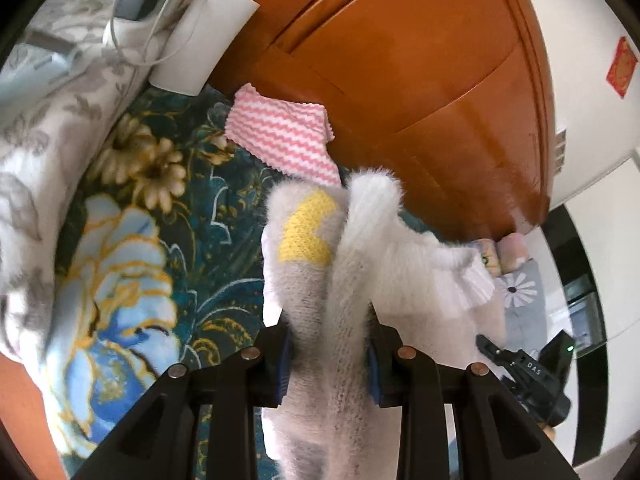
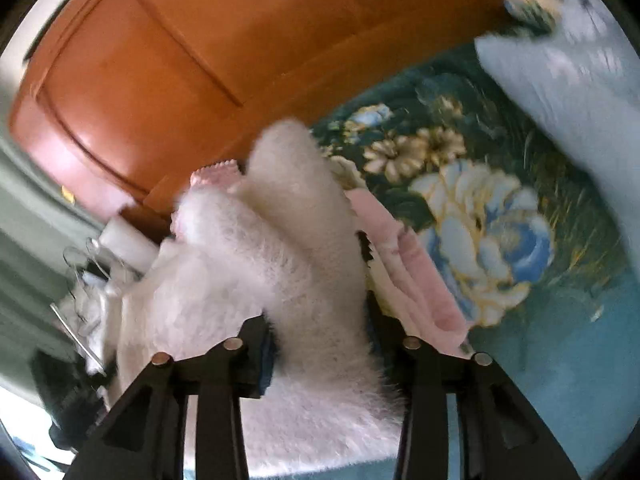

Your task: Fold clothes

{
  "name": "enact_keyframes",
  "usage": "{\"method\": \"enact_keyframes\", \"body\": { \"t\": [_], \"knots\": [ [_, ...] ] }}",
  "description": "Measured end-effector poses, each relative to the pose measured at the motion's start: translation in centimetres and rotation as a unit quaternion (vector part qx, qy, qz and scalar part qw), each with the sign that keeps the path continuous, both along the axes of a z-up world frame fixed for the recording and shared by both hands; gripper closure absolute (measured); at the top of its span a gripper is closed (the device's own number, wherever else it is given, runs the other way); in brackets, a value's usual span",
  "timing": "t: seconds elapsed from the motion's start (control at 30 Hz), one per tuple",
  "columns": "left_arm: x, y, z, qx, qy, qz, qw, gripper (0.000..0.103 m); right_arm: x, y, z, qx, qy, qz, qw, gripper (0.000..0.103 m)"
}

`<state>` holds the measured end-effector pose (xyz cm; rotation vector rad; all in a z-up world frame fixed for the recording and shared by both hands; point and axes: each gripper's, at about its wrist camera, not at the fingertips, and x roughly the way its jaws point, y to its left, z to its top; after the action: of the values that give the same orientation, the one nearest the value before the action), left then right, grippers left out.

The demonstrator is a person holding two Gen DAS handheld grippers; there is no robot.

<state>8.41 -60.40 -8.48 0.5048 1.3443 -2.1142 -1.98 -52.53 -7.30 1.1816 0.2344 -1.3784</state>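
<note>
Step in hand: both grippers are lifting a fluffy white sweater (image 1: pixel 360 240) off the bed, each one pinching a bunched ridge of it, so I judge the fold is being carried over and is not yet laid down.
Next move: it is calling for both hands travelling together at one height, then lowering the held edge onto the rest of the garment before letting go; uneven travel would likely be skewing the fold.
Bed: a teal floral blanket (image 1: pixel 192 240) is covering it, and the sweater is hanging above it near the wooden headboard (image 1: pixel 420 80).
Sweater: a yellow knitted patch (image 1: pixel 308 228) is showing on its grey side in the left view.
Striped cloth: a pink-and-white cloth (image 1: pixel 284 132) is lying folded just beyond the sweater.
Left gripper (image 1: pixel 328 364): its jaws are clamping a thick fold of sweater.
Right gripper (image 2: pixel 320 356): its jaws are likewise gripping the fuzzy knit; this view is blurring.
</note>
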Motion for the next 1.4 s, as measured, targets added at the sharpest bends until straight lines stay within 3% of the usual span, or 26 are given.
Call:
{"method": "enact_keyframes", "body": {
  "t": [0.07,0.2,0.3,0.37,0.43,0.53,0.6,0.67,0.73,0.83,0.93,1.03,1.2,1.4],
  "knots": [
    [-0.5,-0.1,0.3,-0.013,-0.009,-0.008,0.9998,0.070,-0.9,0.4,-0.9,-0.011,-0.027,-0.006,1.000,0.059],
    [-0.7,-0.4,2.8,-0.031,-0.021,-0.034,0.9987,0.066,-0.6,0.9,0.9,-0.009,-0.010,0.006,1.000,0.055],
    [-0.9,0.0,4.8,-0.053,-0.047,-0.058,0.9958,0.065,0.1,2.3,4.4,-0.026,0.067,0.003,0.997,0.052],
    [-1.6,0.6,5.7,-0.076,-0.074,-0.066,0.9922,0.064,1.8,2.9,7.0,-0.039,0.173,-0.002,0.984,0.052],
    [-2.6,0.9,5.8,-0.088,-0.087,-0.068,0.9900,0.063,4.7,2.9,8.7,-0.064,0.235,0.030,0.969,0.052],
    [-3.5,0.4,5.7,-0.085,-0.098,-0.068,0.9893,0.063,9.0,1.5,9.0,-0.087,0.220,0.120,0.964,0.052],
    [-2.9,-0.4,5.6,-0.066,-0.084,-0.071,0.9917,0.060,10.5,0.1,8.3,-0.083,0.228,0.140,0.960,0.052],
    [-1.6,-1.2,5.4,-0.040,-0.065,-0.077,0.9942,0.060,10.5,-1.8,7.0,-0.057,0.257,0.111,0.958,0.052],
    [-0.2,-1.4,5.9,-0.035,-0.050,-0.079,0.9950,0.060,9.0,-3.1,5.2,-0.024,0.244,0.065,0.967,0.052],
    [0.5,-0.7,8.4,-0.080,-0.043,-0.082,0.9925,0.060,7.2,-3.5,4.1,-0.020,0.211,0.027,0.977,0.053],
    [-1.7,0.4,10.1,-0.121,-0.027,-0.126,0.9843,0.058,7.2,-3.7,4.0,-0.020,0.207,0.013,0.978,0.053],
    [-5.1,0.8,8.9,-0.147,-0.076,-0.157,0.9735,0.057,7.3,-4.2,3.9,-0.010,0.212,0.011,0.977,0.052],
    [-7.2,0.5,5.2,-0.136,-0.125,-0.173,0.9674,0.057,6.4,-4.5,3.2,0.008,0.210,0.016,0.978,0.052],
    [-7.4,0.4,6.9,-0.130,-0.134,-0.179,0.9660,0.057,5.9,-4.7,2.3,0.033,0.207,0.012,0.978,0.051]
  ]
}}
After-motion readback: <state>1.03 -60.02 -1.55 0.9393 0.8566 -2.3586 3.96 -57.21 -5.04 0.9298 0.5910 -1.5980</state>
